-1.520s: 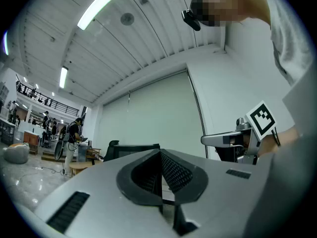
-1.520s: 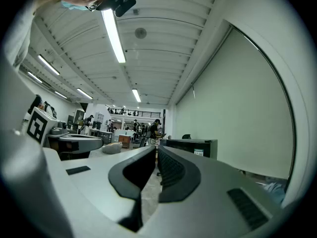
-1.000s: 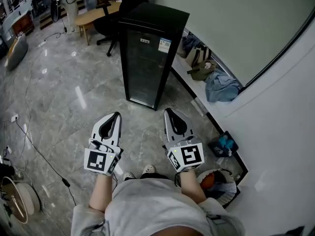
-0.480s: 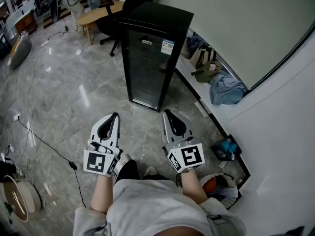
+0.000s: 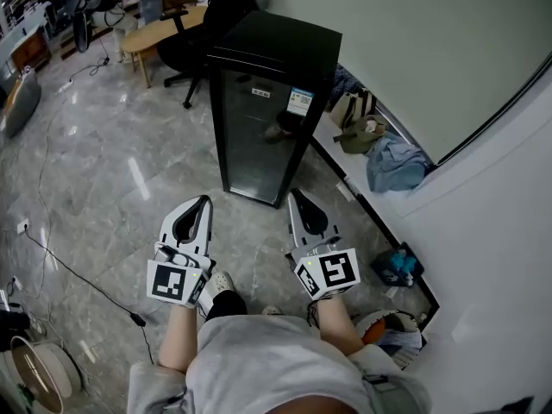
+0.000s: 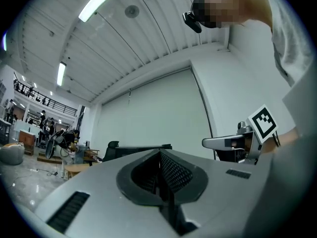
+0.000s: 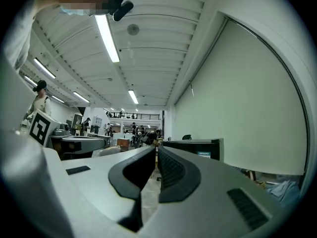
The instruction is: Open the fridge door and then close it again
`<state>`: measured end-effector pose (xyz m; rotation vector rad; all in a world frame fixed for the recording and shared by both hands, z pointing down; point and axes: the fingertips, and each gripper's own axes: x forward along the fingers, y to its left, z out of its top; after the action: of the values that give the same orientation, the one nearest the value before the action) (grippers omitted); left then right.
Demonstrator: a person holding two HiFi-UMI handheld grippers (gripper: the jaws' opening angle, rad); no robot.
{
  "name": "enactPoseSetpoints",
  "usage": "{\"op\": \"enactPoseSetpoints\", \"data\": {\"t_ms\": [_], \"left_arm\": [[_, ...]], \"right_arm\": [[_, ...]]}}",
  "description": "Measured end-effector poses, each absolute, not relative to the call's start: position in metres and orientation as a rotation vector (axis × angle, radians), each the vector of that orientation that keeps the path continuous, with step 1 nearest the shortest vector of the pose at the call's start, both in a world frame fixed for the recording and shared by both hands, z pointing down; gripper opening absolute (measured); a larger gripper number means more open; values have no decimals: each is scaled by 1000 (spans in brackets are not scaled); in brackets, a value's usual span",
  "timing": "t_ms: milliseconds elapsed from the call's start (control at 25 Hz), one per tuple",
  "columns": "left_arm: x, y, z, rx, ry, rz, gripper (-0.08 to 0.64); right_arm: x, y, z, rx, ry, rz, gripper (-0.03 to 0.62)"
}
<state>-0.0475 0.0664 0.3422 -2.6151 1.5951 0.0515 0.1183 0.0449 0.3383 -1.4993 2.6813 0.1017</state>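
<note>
A tall black fridge point(image 5: 269, 102) with a glass door stands ahead of me on the marble floor, door closed. In the head view both grippers are held level side by side, short of the fridge and touching nothing. My left gripper point(image 5: 201, 202) points at the floor left of the door; its jaws are shut with nothing between them. My right gripper point(image 5: 296, 195) points toward the fridge's near right corner, jaws together and empty. The left gripper view shows the shut left gripper point(image 6: 159, 153) and the fridge top point(image 6: 143, 146) beyond. The right gripper view shows the right gripper point(image 7: 156, 148) and the fridge point(image 7: 198, 145).
A white wall runs along the right, with bags point(image 5: 362, 128) and a blue cloth point(image 5: 392, 162) at its foot. A black office chair point(image 5: 226, 7) and a wooden table point(image 5: 159, 22) stand behind the fridge. A cable point(image 5: 82, 274) crosses the floor at left. A basket point(image 5: 392, 328) sits by my right foot.
I have stepped forward, so the fridge is nearer and larger. Both grippers moved with me, still side by side and shut. The fridge door stays closed.
</note>
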Motion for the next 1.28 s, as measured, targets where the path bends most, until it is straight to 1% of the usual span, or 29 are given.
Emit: {"op": "enactPoseSetpoints", "data": {"t_ms": [400, 680, 1080, 1280], "left_arm": [[-107, -28, 330, -2652, 1498, 55, 15], [-133, -71, 331, -2693, 1462, 80, 15], [-138, -115, 360, -2790, 1387, 30, 15], [-137, -153, 352, -2775, 1473, 74, 15]], "right_arm": [[63, -38, 328, -1599, 2610, 118, 26], [39, -67, 337, -1680, 2571, 96, 26], [34, -104, 353, -1754, 2571, 51, 26], [38, -140, 354, -1753, 2583, 42, 26]]}}
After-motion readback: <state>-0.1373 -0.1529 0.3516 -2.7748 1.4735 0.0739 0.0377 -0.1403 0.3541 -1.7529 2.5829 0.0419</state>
